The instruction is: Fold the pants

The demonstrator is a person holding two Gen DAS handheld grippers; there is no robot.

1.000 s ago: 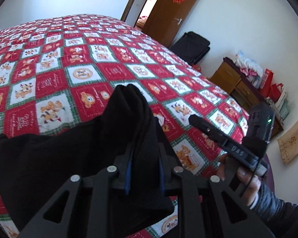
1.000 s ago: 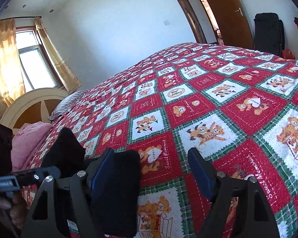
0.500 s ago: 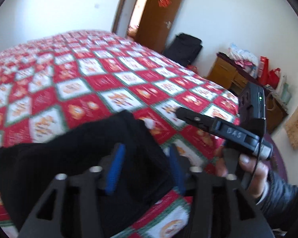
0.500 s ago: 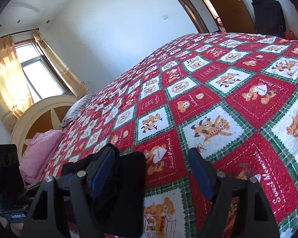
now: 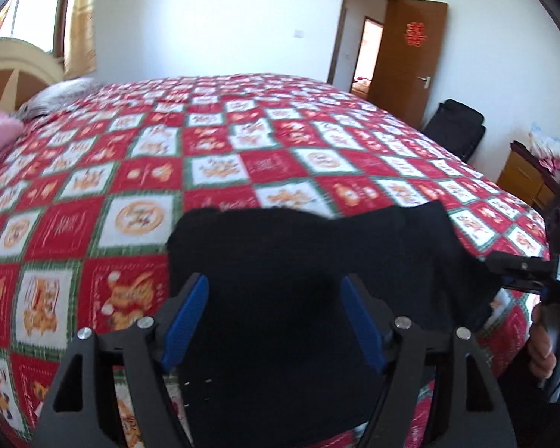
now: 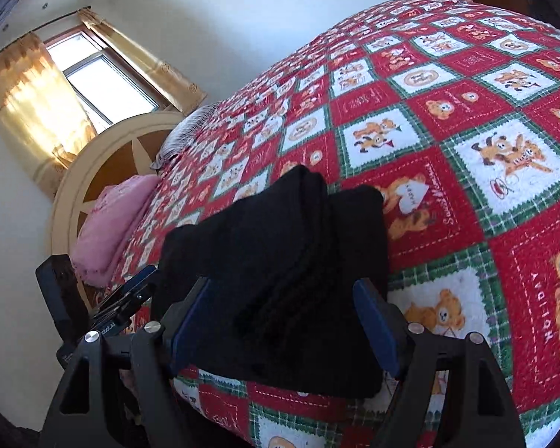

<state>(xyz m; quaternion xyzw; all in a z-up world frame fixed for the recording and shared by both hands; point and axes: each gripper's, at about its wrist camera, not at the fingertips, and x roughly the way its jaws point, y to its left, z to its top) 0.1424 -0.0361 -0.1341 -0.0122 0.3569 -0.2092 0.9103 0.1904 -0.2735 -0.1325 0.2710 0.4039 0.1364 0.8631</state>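
The black pants (image 5: 317, 242) lie folded in a thick stack near the front edge of the red patchwork bedspread (image 5: 138, 171). My left gripper (image 5: 273, 280) hovers over the stack, its jaws opening. The blue pads (image 5: 186, 321) stand wide apart and do not press the cloth. In the right wrist view the pants (image 6: 280, 224) show as stacked layers, one end raised. My right gripper (image 6: 282, 283) is open above them, with pads (image 6: 377, 328) on either side and nothing pinched. A hand (image 5: 541, 339) holds the right gripper's handle at the right edge.
A pink blanket (image 6: 108, 224) and a striped pillow (image 6: 183, 138) lie by the round headboard (image 6: 93, 171). A black suitcase (image 5: 455, 127), a wooden cabinet (image 5: 522, 179) and an open brown door (image 5: 410, 56) stand beyond the bed's far right side.
The left gripper let go of the bunched black cloth and its jaws spread wide; the pants dropped flat. Both views swung toward the headboard. The right gripper stayed open and came over the stack.
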